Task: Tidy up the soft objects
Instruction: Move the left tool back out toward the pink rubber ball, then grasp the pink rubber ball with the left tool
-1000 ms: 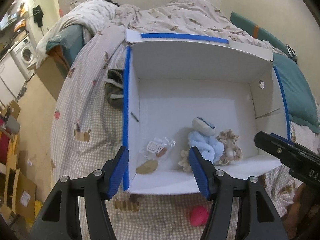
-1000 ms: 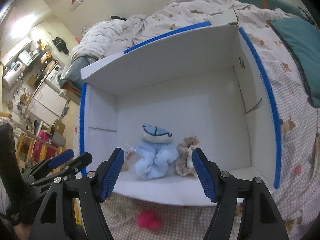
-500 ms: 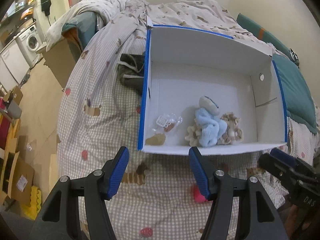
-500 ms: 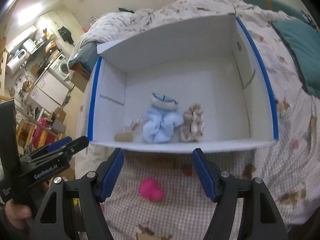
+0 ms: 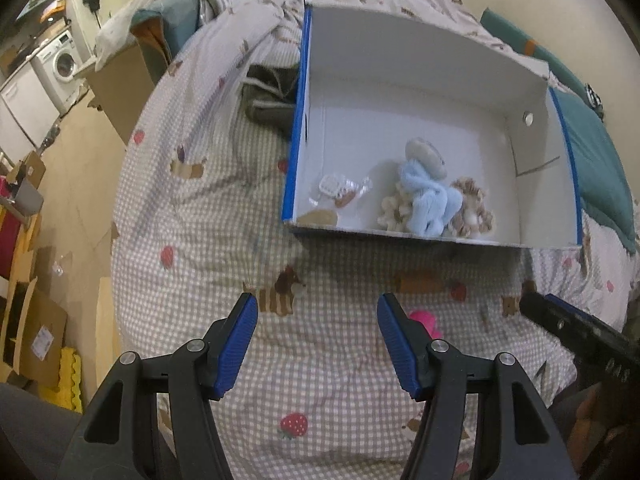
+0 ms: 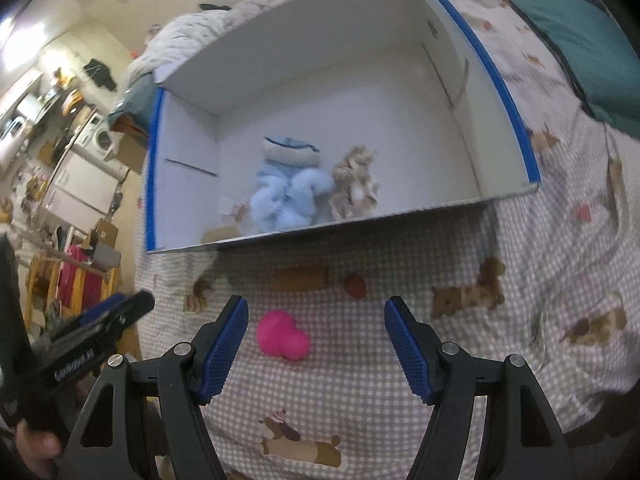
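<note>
A white box with blue edges (image 5: 298, 128) (image 6: 496, 80) lies on the checked bedspread. Inside it sit a light blue fluffy toy (image 5: 426, 196) (image 6: 286, 196), a beige fluffy toy (image 5: 470, 212) (image 6: 354, 188) and a clear packet (image 5: 340, 190). A pink soft toy (image 6: 282, 340) (image 5: 426, 320) lies on the bedspread in front of the box. My right gripper (image 6: 316, 340) is open above the bedspread, with the pink toy seen between its blue pads, nearer the left one. My left gripper (image 5: 318, 342) is open over bare bedspread, left of the pink toy, which its right finger partly hides.
The bedspread (image 5: 208, 216) drops off at the left to a floor with cardboard (image 5: 36, 332) and a washing machine (image 5: 60, 66). A dark garment (image 5: 268, 96) lies left of the box. A teal pillow (image 6: 580, 40) lies right of it.
Both grippers have drawn back from over the box towards the near bedspread and sunk a little. The pink toy now lies between the right gripper's fingers in its view. Neither opening has changed.
</note>
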`<act>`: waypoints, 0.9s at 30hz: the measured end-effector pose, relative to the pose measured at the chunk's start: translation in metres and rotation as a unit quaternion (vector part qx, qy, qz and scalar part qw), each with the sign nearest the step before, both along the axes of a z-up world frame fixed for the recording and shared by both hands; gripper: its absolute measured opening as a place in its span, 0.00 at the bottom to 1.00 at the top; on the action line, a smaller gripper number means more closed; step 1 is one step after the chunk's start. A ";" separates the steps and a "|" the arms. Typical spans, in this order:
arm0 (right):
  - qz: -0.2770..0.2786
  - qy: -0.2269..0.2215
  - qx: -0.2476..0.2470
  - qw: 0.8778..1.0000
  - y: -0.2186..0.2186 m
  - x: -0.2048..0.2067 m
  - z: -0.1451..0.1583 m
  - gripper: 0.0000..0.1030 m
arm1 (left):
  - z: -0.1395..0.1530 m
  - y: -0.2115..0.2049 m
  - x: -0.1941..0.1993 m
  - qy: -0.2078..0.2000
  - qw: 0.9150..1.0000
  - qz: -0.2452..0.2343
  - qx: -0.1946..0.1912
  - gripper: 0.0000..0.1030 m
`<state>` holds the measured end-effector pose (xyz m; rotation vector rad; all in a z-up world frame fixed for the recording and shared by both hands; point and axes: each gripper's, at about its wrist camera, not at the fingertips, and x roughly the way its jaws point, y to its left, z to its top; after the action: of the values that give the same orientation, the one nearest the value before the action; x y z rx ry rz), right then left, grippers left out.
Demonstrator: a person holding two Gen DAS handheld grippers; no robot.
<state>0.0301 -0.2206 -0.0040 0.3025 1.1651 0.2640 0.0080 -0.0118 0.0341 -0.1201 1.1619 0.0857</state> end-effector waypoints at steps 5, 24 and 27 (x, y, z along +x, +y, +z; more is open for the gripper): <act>-0.027 0.034 0.011 0.999 -0.008 0.008 -0.016 0.72 | -0.019 -0.004 0.004 0.038 0.999 -0.005 -0.012 0.57; -0.059 0.063 -0.003 0.996 -0.021 0.023 -0.036 0.72 | -0.091 -0.086 0.027 0.108 0.987 -0.105 -0.050 0.54; -0.062 0.066 -0.003 0.996 -0.024 0.025 -0.038 0.72 | -0.099 -0.090 0.025 0.124 0.984 -0.108 -0.068 0.34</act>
<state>0.0550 -0.2446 -0.0415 0.3909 1.2724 0.1337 0.0335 -0.1023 -0.0651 -0.1056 1.4220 -0.1770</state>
